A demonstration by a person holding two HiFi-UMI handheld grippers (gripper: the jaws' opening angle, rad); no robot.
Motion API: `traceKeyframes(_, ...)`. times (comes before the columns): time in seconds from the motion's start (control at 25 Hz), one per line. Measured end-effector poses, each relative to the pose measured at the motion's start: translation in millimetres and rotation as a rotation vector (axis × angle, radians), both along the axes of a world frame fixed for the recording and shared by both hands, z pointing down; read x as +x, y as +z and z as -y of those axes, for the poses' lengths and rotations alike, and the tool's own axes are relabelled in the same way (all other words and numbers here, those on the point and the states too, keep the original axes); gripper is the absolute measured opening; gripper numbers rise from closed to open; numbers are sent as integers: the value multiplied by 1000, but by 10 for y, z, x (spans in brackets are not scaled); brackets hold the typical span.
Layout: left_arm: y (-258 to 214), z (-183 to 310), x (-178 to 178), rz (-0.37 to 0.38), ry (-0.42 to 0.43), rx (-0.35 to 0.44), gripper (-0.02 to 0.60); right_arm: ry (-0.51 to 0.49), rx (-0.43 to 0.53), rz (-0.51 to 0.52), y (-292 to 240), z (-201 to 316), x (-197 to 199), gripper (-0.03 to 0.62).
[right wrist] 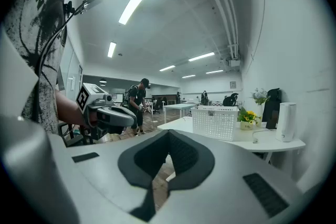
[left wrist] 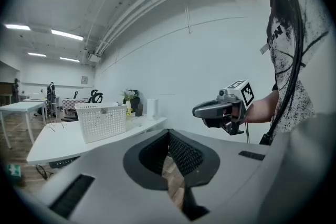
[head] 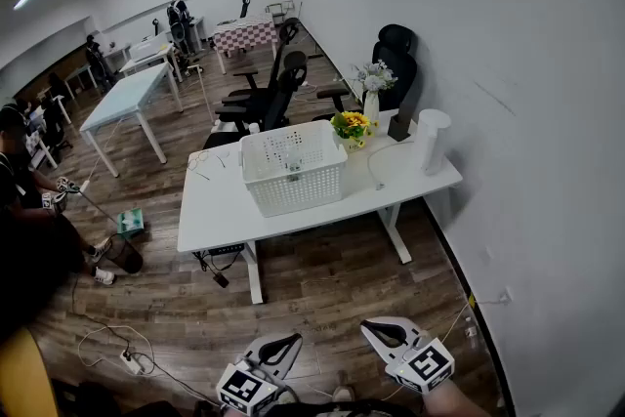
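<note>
I hold both grippers low over the wooden floor, well short of the white table (head: 220,210). My left gripper (head: 291,340) is shut with nothing in it; in its own view the dark jaws (left wrist: 169,136) meet at the tip, and only floor shows behind them. My right gripper (head: 368,327) is also shut and empty, its jaws (right wrist: 168,136) closed the same way. Each gripper sees the other beside it: the right gripper (left wrist: 220,110) and the left gripper (right wrist: 107,115). A white perforated basket (head: 293,166) stands on the table, the nearest object ahead.
Yellow flowers (head: 353,125), a vase of pale flowers (head: 372,83) and a white cylinder (head: 431,140) sit at the table's far right, by the wall. Black office chairs (head: 273,93) stand behind. A person (head: 20,210) is at the left, with cables (head: 127,356) on the floor.
</note>
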State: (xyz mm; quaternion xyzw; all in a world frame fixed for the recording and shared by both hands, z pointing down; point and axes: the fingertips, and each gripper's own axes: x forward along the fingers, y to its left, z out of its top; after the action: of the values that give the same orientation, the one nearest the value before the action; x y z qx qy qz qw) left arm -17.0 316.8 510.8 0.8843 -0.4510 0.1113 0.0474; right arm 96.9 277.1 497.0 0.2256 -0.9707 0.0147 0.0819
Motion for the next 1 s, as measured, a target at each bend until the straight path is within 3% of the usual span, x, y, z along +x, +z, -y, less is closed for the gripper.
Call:
traceKeyframes(0.48,-81,6,75,-16,-16,15,11,-35,-14,50,-86,9,-33,21)
traceKeyframes(0.6,-119,29,44,16,-15,40,11,-47,-24,62,-82,29,-71,21)
traceKeyframes(1.0,-33,46,-43,-28,-55,3,11,-43,-68,94,18,168,-192,21)
